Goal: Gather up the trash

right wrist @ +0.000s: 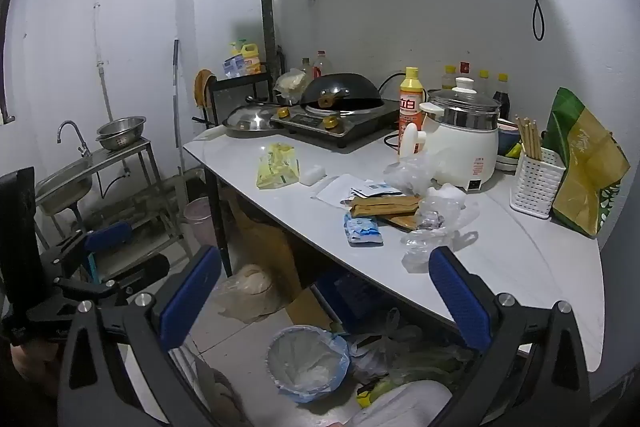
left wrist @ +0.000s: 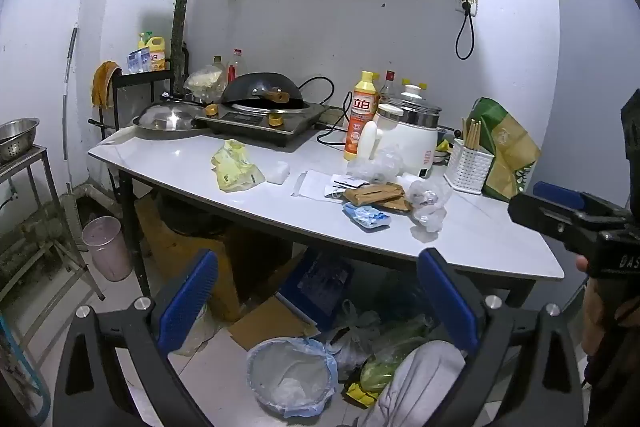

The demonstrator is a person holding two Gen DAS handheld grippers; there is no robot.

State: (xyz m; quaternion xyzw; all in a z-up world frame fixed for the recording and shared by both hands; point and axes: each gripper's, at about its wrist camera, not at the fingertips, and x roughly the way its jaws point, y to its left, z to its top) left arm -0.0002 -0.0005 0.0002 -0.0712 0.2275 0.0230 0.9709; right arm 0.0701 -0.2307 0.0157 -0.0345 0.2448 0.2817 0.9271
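A: How many pieces of trash lie on the table [left wrist: 192,163]?

B: I count one crumpled yellow wrapper [left wrist: 235,167] near the stove, one small white packet [left wrist: 278,171] just beside it, and one blue-and-white wrapper [left wrist: 367,215] nearer the front edge. Behind that lie flat brown packets [left wrist: 376,195], two as far as I can tell, on loose white papers [left wrist: 320,183], with a heap of clear crumpled plastic [left wrist: 428,201] touching their right end.

A: And a bin?

B: One bin with a blue liner [left wrist: 291,375] stands on the floor below the table, among bags.

A: The jaws?

B: Both pairs are spread wide with nothing between them. The left gripper [left wrist: 318,301] hangs in front of the table edge, above the bin, touching nothing. The right gripper [right wrist: 326,299] hangs likewise, its right finger showing just in front of the clear plastic; I cannot tell whether it touches.

A: Other counts?

B: One wok [left wrist: 262,93] on one induction stove [left wrist: 266,119], one steel lid [left wrist: 170,118] beside it, one white rice cooker [left wrist: 406,135], one white basket of chopsticks [left wrist: 469,167], one green-and-gold bag [left wrist: 506,151].

A: Any writing?

B: The tall orange-and-yellow bottle [left wrist: 362,115] reads "立白". The other gripper's body, at the right edge of the left view, shows the letters "DAS". Other labels are too small to read.
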